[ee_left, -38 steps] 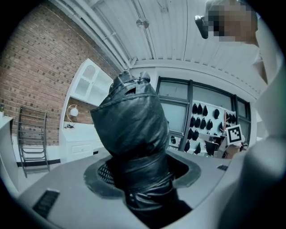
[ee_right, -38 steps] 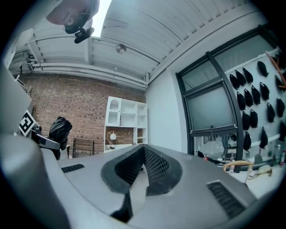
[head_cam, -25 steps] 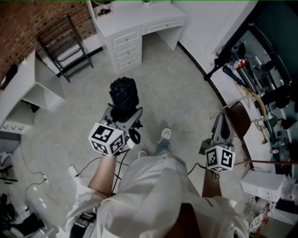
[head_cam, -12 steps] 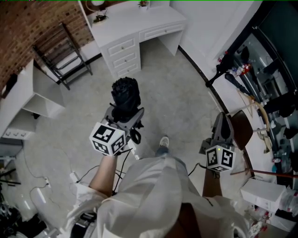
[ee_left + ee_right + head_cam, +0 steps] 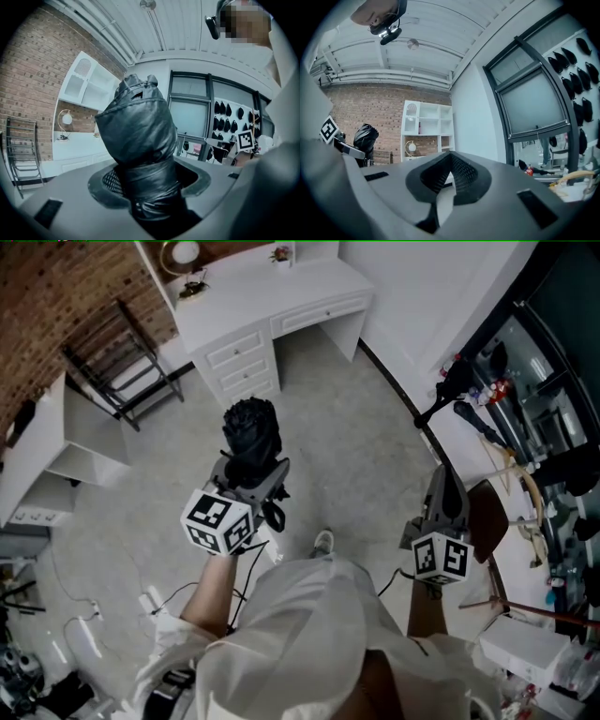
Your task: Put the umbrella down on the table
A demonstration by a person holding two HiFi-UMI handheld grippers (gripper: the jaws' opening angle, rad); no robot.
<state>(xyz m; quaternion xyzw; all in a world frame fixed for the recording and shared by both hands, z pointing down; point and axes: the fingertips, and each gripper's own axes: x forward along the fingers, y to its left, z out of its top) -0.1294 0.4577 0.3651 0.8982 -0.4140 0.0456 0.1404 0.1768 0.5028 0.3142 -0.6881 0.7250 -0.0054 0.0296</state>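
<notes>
A folded black umbrella (image 5: 251,432) stands upright in my left gripper (image 5: 250,467), which is shut on its lower part. In the left gripper view the umbrella (image 5: 138,136) fills the middle and hides the space between the jaws of that gripper (image 5: 150,180). My right gripper (image 5: 443,479) is held level at the right; in its own view the right gripper (image 5: 451,157) has its jaw tips together with nothing between them. The white table (image 5: 272,292), a desk with drawers, stands ahead at the top of the head view, apart from both grippers.
A black folding rack (image 5: 122,338) leans by the brick wall left of the desk. A white shelf unit (image 5: 70,418) stands at far left. A brown chair (image 5: 483,498) and a cluttered bench (image 5: 530,456) are at right. Cables (image 5: 70,601) lie on the floor.
Both grippers have been carried forward across the floor, and the white desk now sits lower and nearer in the head view. The left gripper's hold on the umbrella is unchanged.
</notes>
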